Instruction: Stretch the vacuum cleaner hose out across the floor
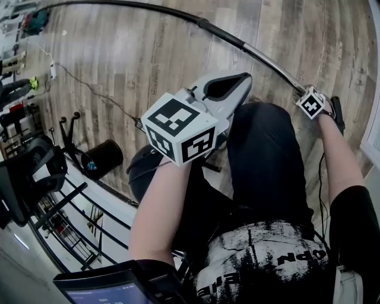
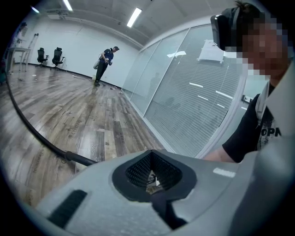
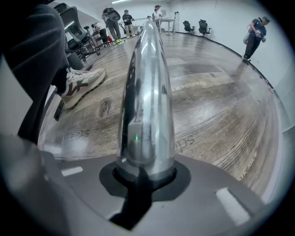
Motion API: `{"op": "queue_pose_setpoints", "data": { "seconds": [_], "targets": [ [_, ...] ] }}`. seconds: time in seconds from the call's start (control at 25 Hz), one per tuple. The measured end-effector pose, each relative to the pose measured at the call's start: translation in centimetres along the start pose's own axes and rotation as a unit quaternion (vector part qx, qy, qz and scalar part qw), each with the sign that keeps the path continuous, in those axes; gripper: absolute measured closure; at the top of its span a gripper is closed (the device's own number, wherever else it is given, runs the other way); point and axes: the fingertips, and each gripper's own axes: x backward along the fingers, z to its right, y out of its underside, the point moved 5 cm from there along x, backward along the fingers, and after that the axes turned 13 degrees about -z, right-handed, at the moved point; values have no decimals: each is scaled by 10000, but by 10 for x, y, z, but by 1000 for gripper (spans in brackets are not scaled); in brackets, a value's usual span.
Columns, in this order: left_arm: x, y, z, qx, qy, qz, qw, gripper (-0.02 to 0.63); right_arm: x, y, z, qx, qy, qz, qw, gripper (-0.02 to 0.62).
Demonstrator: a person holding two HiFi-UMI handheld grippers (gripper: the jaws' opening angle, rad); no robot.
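The vacuum hose [image 1: 130, 5] is black and arcs across the wooden floor from the top left. It joins a chrome wand tube [image 1: 270, 61] that slants down to the right. My right gripper [image 1: 320, 110], under its small marker cube, is shut on the lower end of that tube. In the right gripper view the chrome tube [image 3: 146, 92] rises straight out of the right gripper [image 3: 145, 177]. My left gripper [image 1: 228, 83] is held in front of the knee, shut with nothing in it. The left gripper view shows the hose [image 2: 32, 129] lying on the floor beyond the left gripper [image 2: 152, 177].
A black cylinder [image 1: 104, 157] stands on the floor at left beside a metal rack [image 1: 77, 219]. A thin cable [image 1: 89, 89] crosses the boards. A glass partition [image 2: 198, 92] runs along the right. A sneaker [image 3: 80, 83], office chairs [image 3: 73, 23] and a distant person [image 2: 105, 62] are about.
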Motion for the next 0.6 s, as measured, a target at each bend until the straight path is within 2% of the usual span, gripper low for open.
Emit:
{"op": "queue_pose_setpoints", "data": {
  "seconds": [0.16, 0.32, 0.48, 0.52, 0.6],
  "targets": [
    [1, 2, 5, -10, 8, -20, 10000, 606, -14, 5, -11, -181, -376, -233, 9989, 522],
    [-3, 1, 9, -54, 29, -61, 10000, 606, -22, 12, -17, -190, -368, -510, 9978, 515],
    [-5, 3, 10, -69, 70, -102, 9999, 606, -32, 8, -37, -383, -984, -427, 9935, 425],
    [-5, 4, 11, -71, 84, -124, 9999, 606, -33, 7, -36, -380, -914, -384, 9943, 399],
    [-5, 6, 11, -87, 119, -139, 9998, 606, -34, 10, -33, -365, -686, -477, 9958, 403]
  ]
}}
